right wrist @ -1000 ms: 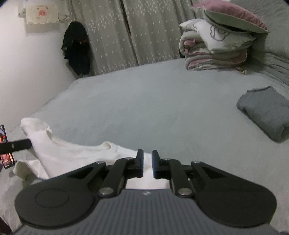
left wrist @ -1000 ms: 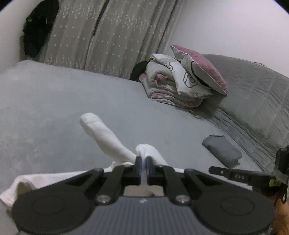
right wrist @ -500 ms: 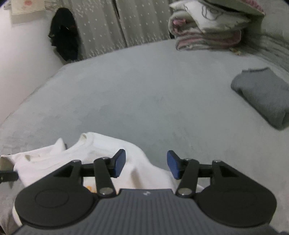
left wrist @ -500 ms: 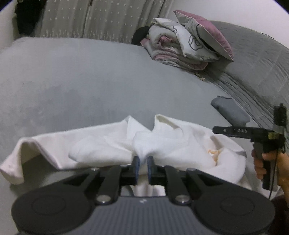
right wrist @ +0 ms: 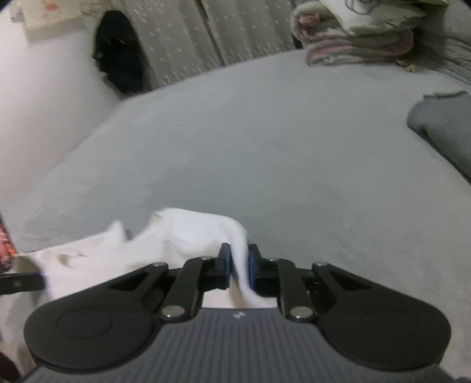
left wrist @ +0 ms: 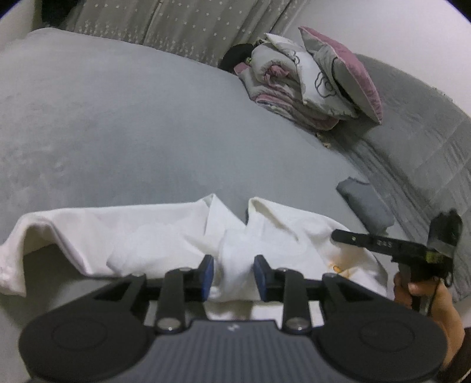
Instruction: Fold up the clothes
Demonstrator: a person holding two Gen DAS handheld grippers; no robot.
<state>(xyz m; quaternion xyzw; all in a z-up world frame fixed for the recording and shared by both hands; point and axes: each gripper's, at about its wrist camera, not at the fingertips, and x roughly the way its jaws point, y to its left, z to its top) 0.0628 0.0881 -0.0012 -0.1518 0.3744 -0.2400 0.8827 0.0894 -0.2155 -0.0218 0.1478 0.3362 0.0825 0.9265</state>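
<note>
Both grippers are working the same white T-shirt (left wrist: pixel 164 232) right now. Left gripper (left wrist: pixel 234 275) has its blue-padded fingers spread apart, with a bunched fold of the shirt sitting loose between them, so it isn't pinching anything. Right gripper (right wrist: pixel 239 265) is the opposite: fingers pressed in on a ridge of white fabric, which stands up between the pads and drapes down on both sides.

Biggest thing around is the grey bed (left wrist: pixel 123 123), which fills most of both views. Grey dotted curtains (left wrist: pixel 188 26) hang behind it, and a quilted grey headboard (left wrist: pixel 424 138) curves along the far right side. Against that sits a stack of folded bedding (left wrist: pixel 282 88) in white, grey and pink, with a pink-edged pillow (left wrist: pixel 350 67) leaning on top.

The T-shirt lies crumpled on the near edge of the bed, one side stretched out flat toward the left, with a small orange mark near its right part. A folded grey garment (right wrist: pixel 441 123) lies well apart from it, over toward the headboard. In the left wrist view a hand (left wrist: pixel 424 297) grips the right gripper's handle at the shirt's right edge. Something dark hangs (right wrist: pixel 119 53) by the curtain.
</note>
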